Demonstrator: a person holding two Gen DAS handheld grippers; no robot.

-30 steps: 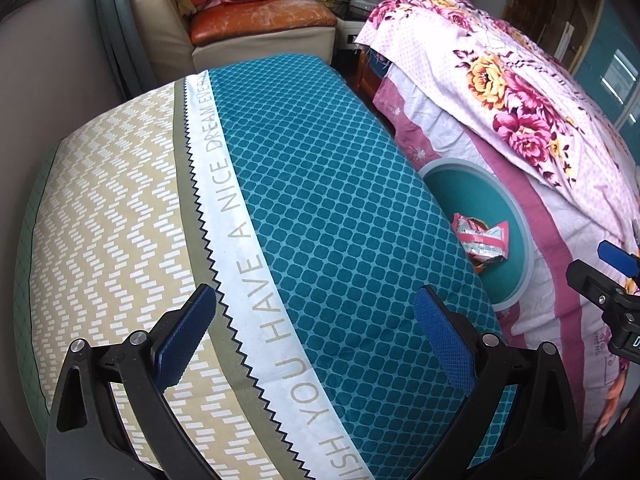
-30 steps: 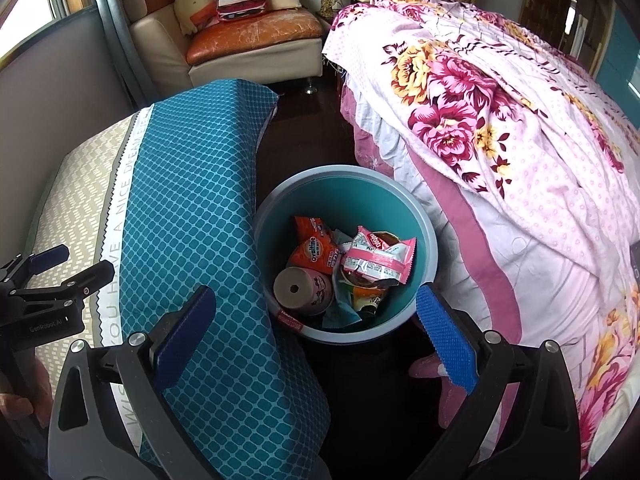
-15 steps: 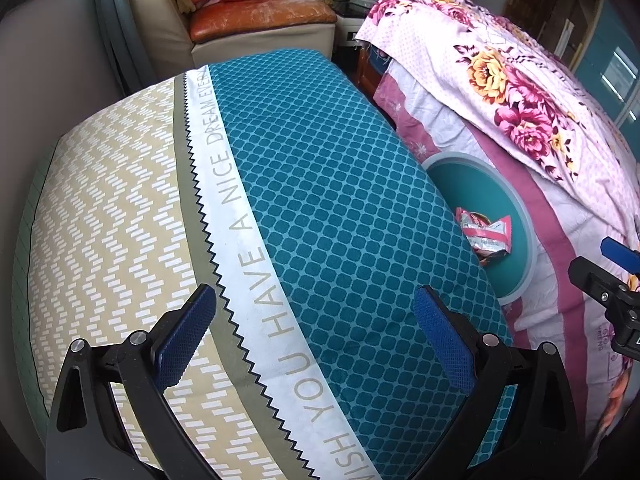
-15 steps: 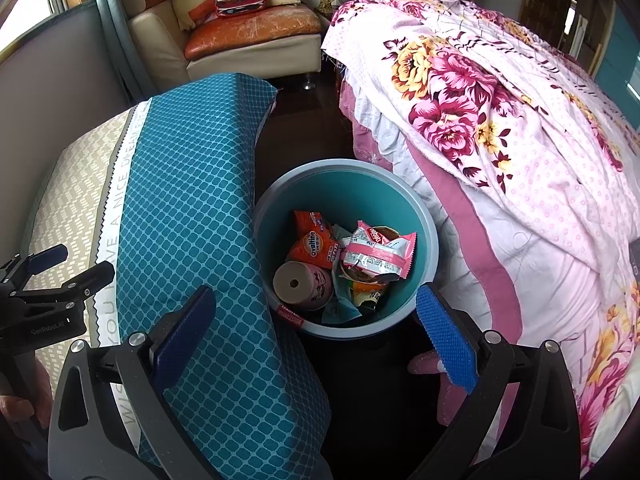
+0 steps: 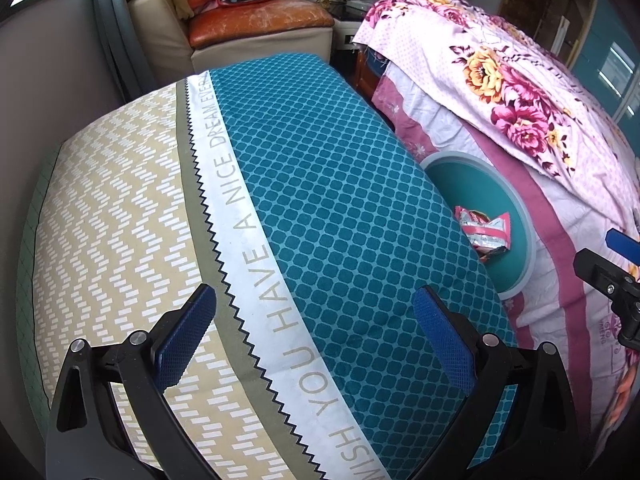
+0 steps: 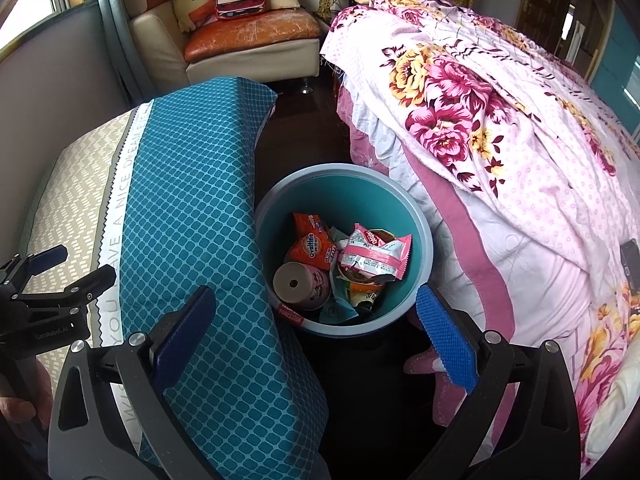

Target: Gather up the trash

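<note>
While both grippers, left [image 5: 314, 346] and right [image 6: 316, 340], are gaping wide and empty, one bin [image 6: 424, 224] at 12 o'clock is holding one pink wrapper [image 6: 376, 256], two orange packets [image 6: 314, 240], one cup [image 6: 300, 285].

Trash bin [image 6: 424, 248] between cushion [image 6: 192, 208] at left and bed [image 6: 520, 160] at right

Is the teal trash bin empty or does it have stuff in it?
Not empty: the bin holds a pink wrapper, an orange Ovaltine packet and a tipped cup.

We hold our left gripper [image 5: 314, 342] and right gripper [image 6: 316, 344] level, side by side, both spread wide and carrying nothing.
</note>
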